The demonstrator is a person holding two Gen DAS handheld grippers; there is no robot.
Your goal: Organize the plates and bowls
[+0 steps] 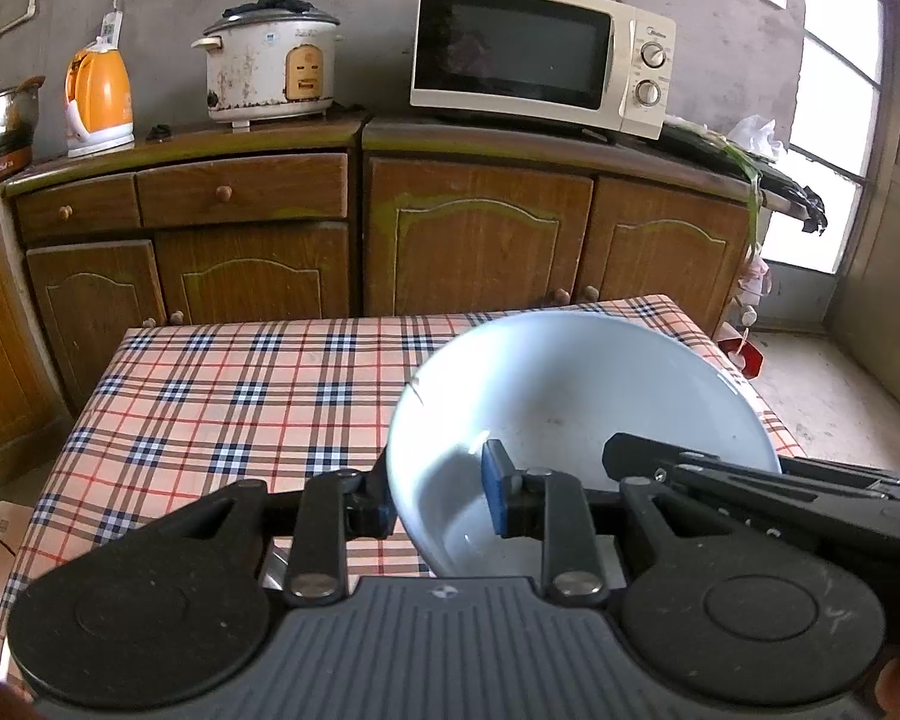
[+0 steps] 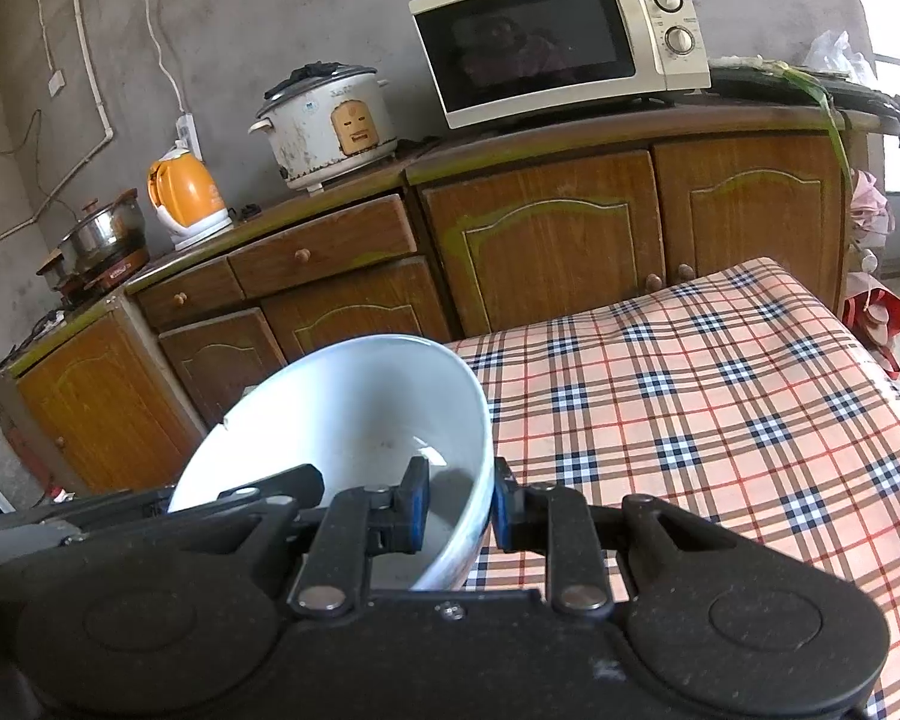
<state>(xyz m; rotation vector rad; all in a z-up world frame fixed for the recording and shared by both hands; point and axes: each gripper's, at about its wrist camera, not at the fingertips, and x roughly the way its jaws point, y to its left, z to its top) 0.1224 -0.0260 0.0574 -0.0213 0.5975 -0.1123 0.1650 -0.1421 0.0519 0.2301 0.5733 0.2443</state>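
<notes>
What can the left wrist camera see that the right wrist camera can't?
Only the left wrist view shows the bright window. Only the right wrist view shows the wall switch above the steel pot. Both show the white bowl, pinched at opposite rims by the left gripper and the right gripper, plus the microwave, rice cooker, orange kettle and checked tablecloth.

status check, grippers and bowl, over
Left gripper and right gripper both clamped on white bowl rim, opposite sides. Bowl held above checked table. Nothing in the way.
</notes>
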